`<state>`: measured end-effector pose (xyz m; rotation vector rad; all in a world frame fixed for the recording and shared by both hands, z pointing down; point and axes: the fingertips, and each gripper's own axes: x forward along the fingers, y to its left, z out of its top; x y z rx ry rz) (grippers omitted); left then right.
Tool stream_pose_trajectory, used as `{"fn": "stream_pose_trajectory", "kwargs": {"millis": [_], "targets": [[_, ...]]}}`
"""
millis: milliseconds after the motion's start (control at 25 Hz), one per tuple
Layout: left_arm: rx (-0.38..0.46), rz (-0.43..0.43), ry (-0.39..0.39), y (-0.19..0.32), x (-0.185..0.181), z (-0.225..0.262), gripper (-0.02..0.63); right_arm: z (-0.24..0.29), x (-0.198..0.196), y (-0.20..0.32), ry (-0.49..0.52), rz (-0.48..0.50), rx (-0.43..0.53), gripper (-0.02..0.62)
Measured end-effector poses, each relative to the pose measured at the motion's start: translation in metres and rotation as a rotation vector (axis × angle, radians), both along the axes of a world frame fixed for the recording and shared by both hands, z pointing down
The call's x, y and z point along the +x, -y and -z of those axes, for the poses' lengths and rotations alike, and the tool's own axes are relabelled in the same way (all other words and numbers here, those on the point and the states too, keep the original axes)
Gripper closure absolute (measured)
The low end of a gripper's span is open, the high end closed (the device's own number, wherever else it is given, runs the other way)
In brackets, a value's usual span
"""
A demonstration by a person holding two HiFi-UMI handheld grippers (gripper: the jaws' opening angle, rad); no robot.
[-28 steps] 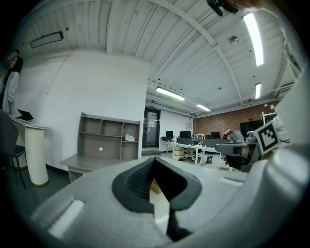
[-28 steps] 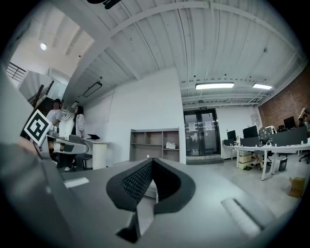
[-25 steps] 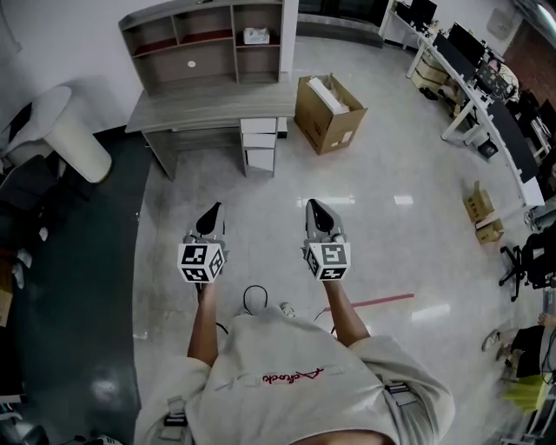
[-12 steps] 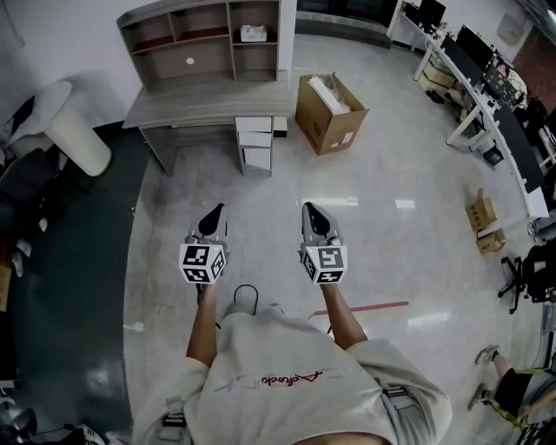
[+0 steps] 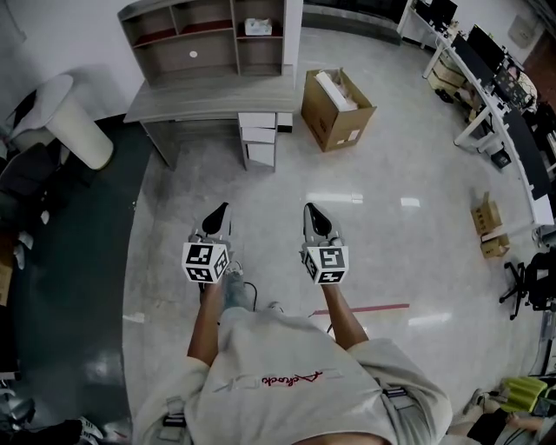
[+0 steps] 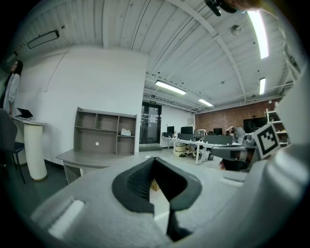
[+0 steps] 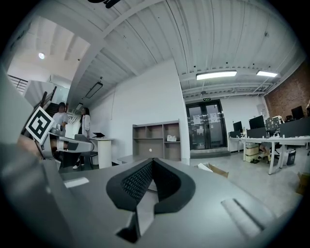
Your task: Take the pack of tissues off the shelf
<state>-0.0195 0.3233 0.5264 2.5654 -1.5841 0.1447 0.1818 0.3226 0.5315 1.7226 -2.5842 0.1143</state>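
Observation:
The white pack of tissues (image 5: 257, 26) sits in the upper right cubby of the grey shelf unit (image 5: 204, 39) on a desk, far ahead of me. It shows small in the left gripper view as the pack of tissues (image 6: 126, 131) and in the right gripper view as the pack of tissues (image 7: 171, 138). My left gripper (image 5: 219, 211) and right gripper (image 5: 311, 209) are held side by side at waist height over the floor, well short of the desk. Both point toward the shelf with jaws shut and nothing between them.
A grey desk (image 5: 208, 102) with white drawers (image 5: 259, 139) carries the shelf. An open cardboard box (image 5: 337, 109) stands on the floor to its right. A white round stand (image 5: 74, 130) is at the left. Office desks with monitors (image 5: 504, 104) line the right side.
The view has shifted slightly toward the desk as the person steps forward. Both grippers keep the same pose and stay shut.

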Motion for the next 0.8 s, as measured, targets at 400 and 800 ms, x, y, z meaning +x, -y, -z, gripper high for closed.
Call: {"fn": "stream_pose_trajectory", "kwargs": {"millis": [400, 800], "targets": [[-0.004, -0.02, -0.024, 0.081, -0.009, -0.013, 0.607, -0.011, -0.011, 0.071, -0.026, -0.008, -0.003, 0.588], [0.004, -0.061, -0.066, 0.224, -0.041, -0.005, 0.607, 0.005, -0.048, 0.208, -0.079, -0.031, 0.005, 0.588]]}}
